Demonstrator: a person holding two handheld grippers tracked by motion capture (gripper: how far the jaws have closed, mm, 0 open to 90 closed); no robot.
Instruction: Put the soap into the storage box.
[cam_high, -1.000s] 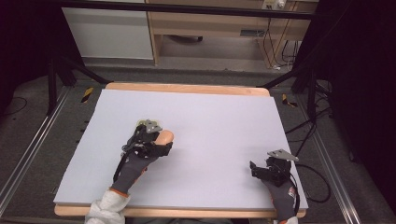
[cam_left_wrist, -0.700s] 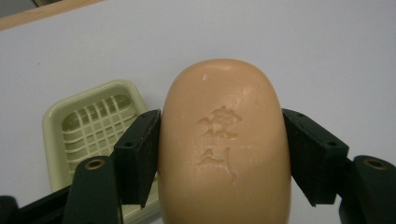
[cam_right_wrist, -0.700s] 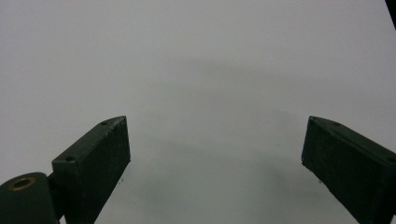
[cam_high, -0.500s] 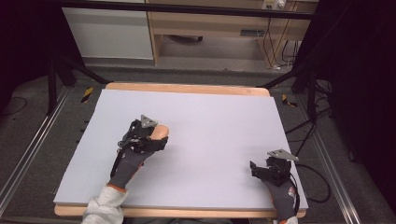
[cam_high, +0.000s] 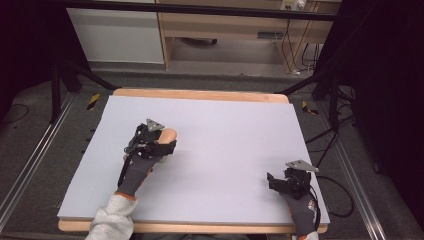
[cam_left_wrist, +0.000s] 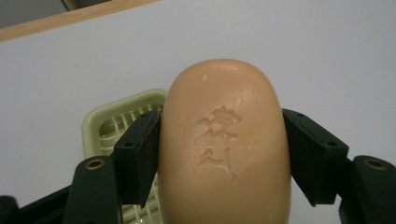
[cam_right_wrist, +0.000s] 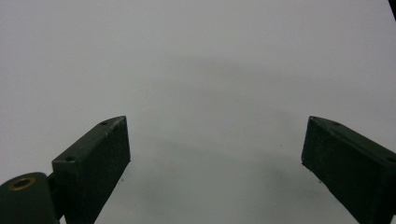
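the fingers (cam_left_wrist: 140, 154) of the left gripper (cam_left_wrist: 219, 154) are pinching a bar of soap (cam_left_wrist: 224, 144), one black pad on each long side, and the soap sticks out forward between them with its stamped mark facing the camera. in the left gripper view a pale green soap dish (cam_left_wrist: 109, 119) with a slotted bottom lies on the table just under and behind the left pad; i cannot tell if the soap touches it.

compared with one second ago, the left gripper (cam_high: 152, 142) is now more to the left and a little farther from the person on the white table (cam_high: 240, 125), and the soap (cam_high: 167, 135) goes with it. i judge that the soap is being carried to the dish, or lifted away from it; the pictures do not decide this.

the right gripper (cam_high: 287, 182) rests in the same place near the front right corner, its fingers (cam_right_wrist: 93, 158) spread wide with nothing between them.

count: one bar of soap, one soap dish, two grippers, one table.
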